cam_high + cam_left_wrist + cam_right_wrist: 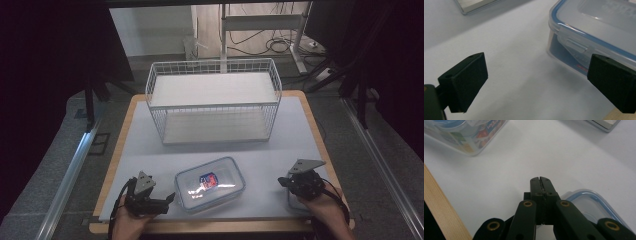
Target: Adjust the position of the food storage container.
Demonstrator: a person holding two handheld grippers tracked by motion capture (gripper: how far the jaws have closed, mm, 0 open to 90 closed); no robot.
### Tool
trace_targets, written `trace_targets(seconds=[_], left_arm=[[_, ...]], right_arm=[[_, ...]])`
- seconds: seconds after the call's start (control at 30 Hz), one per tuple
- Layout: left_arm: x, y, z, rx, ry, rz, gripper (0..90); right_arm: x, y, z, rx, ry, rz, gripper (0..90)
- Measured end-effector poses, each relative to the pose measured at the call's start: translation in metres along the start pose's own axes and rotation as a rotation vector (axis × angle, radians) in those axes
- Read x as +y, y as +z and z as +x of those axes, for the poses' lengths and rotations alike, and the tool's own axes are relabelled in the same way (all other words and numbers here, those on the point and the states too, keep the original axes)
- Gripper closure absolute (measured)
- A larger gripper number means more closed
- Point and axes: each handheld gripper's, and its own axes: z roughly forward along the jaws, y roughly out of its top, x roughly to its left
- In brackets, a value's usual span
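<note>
Two grippers sit near the front of the table (150,140), one on each side of a clear box (210,184) with a blue-edged lid. The left gripper (162,202) has its jaws wide open with nothing between them, and in the left gripper view the box (596,30) lies just past the far fingertip (611,85), close to its corner. The right gripper (295,182) has its jaws pressed together on nothing, and the box is well off to the side of its closed tips (540,181). A second clear lid or box (589,206) lies right under this gripper.

I think the job now is to pick up the big box. To do it well, slide the open left jaws around a short end, keep them level, then squeeze gently so it does not slip. The wire basket (215,100) waits farther back.
</note>
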Motion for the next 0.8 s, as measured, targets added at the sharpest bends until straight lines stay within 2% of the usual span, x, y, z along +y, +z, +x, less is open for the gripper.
trace_targets(seconds=[0.17, 0.27, 0.3, 0.43, 0.5, 0.53, 0.57, 0.6, 0.7, 0.8], left_arm=[[0.0, -0.003, -0.009, 0.0, 0.023, 0.005, 6.3], [0.002, -0.001, -0.014, 0.017, 0.048, 0.011, 6.3], [0.001, -0.002, -0.013, 0.005, 0.035, 0.004, 6.5], [-0.001, -0.002, -0.013, -0.004, 0.018, 0.004, 6.5], [-0.003, -0.002, -0.013, -0.004, 0.011, 0.006, 6.5], [-0.004, -0.003, -0.014, -0.005, 0.009, 0.006, 6.5], [-0.006, -0.004, -0.015, -0.004, 0.004, 0.005, 6.5], [-0.006, -0.004, -0.015, -0.004, 0.004, 0.005, 6.6], [-0.01, -0.005, -0.017, -0.013, -0.002, 0.01, 6.7], [-0.015, -0.006, -0.019, -0.025, -0.006, 0.021, 6.8]], right_arm=[[0.001, -0.003, 0.003, 0.029, 0.014, -0.031, 89.8], [0.0, -0.006, 0.009, 0.056, 0.016, -0.029, 89.5], [-0.004, -0.007, 0.016, 0.075, 0.011, -0.015, 89.2], [-0.013, -0.011, 0.025, 0.057, -0.001, 0.013, 88.8], [-0.017, -0.016, 0.029, 0.087, 0.02, 0.007, 88.6], [-0.018, -0.017, 0.03, 0.089, 0.013, 0.006, 88.6], [-0.021, -0.02, 0.034, 0.113, 0.004, 0.01, 88.9], [-0.021, -0.02, 0.034, 0.113, 0.004, 0.01, 88.9], [-0.027, -0.022, 0.035, 0.152, 0.003, 0.02, 89.8], [-0.033, -0.026, 0.033, 0.157, 0.023, 0.033, 89.9]])
